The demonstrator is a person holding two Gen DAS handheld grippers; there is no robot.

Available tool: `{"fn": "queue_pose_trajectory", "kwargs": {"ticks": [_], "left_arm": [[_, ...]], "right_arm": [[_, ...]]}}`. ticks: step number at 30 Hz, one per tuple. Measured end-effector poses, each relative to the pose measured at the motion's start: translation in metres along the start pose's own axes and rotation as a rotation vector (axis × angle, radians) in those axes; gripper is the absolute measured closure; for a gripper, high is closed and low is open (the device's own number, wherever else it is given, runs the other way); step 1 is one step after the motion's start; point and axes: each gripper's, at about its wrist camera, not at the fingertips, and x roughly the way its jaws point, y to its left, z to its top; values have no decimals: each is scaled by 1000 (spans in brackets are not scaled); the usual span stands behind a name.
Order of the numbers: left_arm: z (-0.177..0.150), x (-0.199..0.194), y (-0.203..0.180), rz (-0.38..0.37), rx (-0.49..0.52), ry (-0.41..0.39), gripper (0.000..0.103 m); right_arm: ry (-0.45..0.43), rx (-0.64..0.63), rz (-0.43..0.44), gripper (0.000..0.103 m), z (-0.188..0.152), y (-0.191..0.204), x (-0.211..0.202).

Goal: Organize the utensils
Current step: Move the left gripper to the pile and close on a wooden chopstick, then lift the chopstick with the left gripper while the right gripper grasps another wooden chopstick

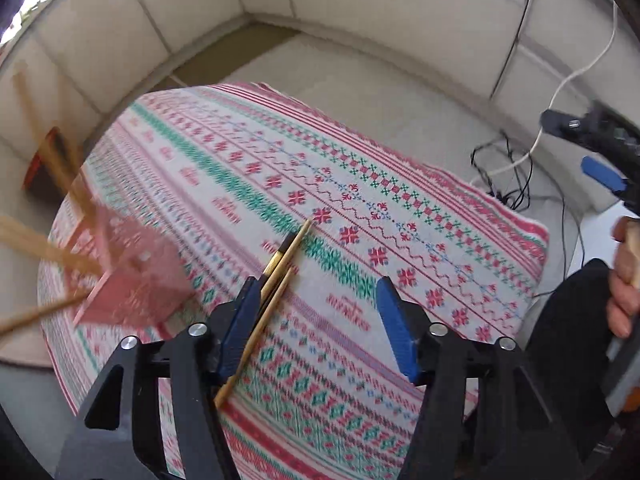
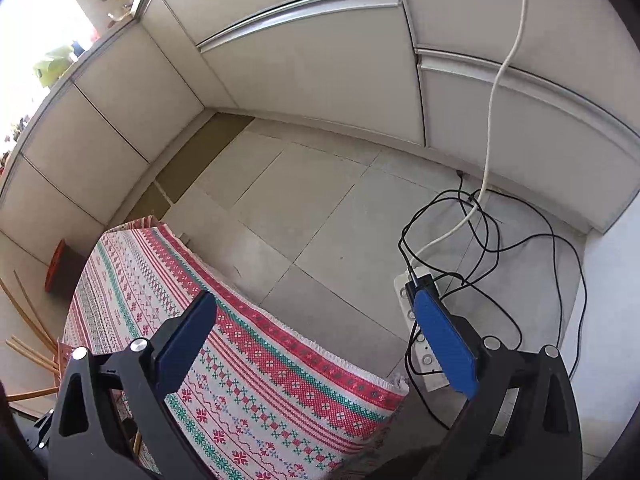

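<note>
Left gripper: my left gripper (image 1: 316, 320) is filling the lower part of its own view, its blue pads standing apart with nothing pressed between them.
Chopsticks: the two slim wooden chopsticks with dark, gold-banded ends (image 1: 276, 276) are lying on the cloth, running from the lower centre up towards mid-frame; they are passing just beside the left-hand blue pad (image 1: 236, 328), but I cannot tell whether they are touching it.
Tablecloth: the white woven tablecloth with red and green cross-stitch bands (image 1: 360, 208) is covering the table across the middle of the frame.
Pink holder: a blurred pink perforated plastic holder (image 1: 132, 280) is sitting at the left edge with long wooden sticks (image 1: 48, 160) poking out of it.
Right gripper: my right gripper (image 2: 316, 344) is hanging over the cloth's fringed edge in the lower part of its view, jaws apart and holding nothing.
Floor: a white power strip with black cables (image 2: 424, 356) is lying on the grey tiled floor (image 2: 320, 220) at lower right.
Hand: my right hand (image 1: 624, 276) is showing at the right edge of the left view.
</note>
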Motion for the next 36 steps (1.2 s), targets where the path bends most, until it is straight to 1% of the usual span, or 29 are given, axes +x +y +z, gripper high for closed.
{"fn": "queue_pose_trajectory", "kwargs": {"ticks": [3, 4, 6, 7, 9, 11, 12, 15, 16, 18, 21, 23, 25, 28, 30, 33, 36], "left_arm": [[20, 31, -3, 16, 76, 68, 57], [23, 39, -4, 26, 96, 87, 62], [30, 53, -4, 64, 148, 127, 66], [34, 57, -3, 66, 169, 139, 68], [36, 60, 0, 63, 194, 156, 70], [38, 66, -1, 56, 226, 185, 77], [37, 71, -1, 52, 246, 202, 81], [39, 71, -2, 17, 285, 199, 92], [39, 71, -3, 13, 292, 197, 93], [36, 69, -3, 11, 296, 183, 94], [31, 60, 6, -12, 232, 142, 94], [25, 45, 15, -37, 181, 96, 94], [18, 26, 24, -71, 129, 46, 94], [4, -7, 37, -92, 59, -38, 94], [-8, -27, 44, -103, 15, -94, 94], [-31, -56, 59, -108, -68, -178, 94], [-48, -73, 71, -125, -140, -228, 94]], "right_arm": [[22, 26, 11, 7, 2, -3, 5], [31, 31, 14, 7, 2, -3, 7], [39, 39, 18, 7, 1, -4, 9], [42, 41, 20, 7, 1, -4, 9], [51, 41, 24, 7, 0, -3, 12], [61, 45, 27, 7, 1, -4, 14], [68, 49, 28, 7, 1, -4, 16], [95, 62, 33, 7, 1, -5, 21], [97, 66, 32, 7, 1, -5, 22], [97, 68, 30, 7, 1, -6, 22], [81, 56, 22, 7, 0, -4, 19], [58, 33, 19, 7, -1, 0, 15], [51, -15, 20, 7, -2, 8, 14], [73, -99, 44, 7, -8, 26, 13], [135, -125, 71, 7, -16, 38, 17], [251, -166, 106, 7, -35, 61, 27], [313, -226, 125, 7, -55, 88, 30]]}}
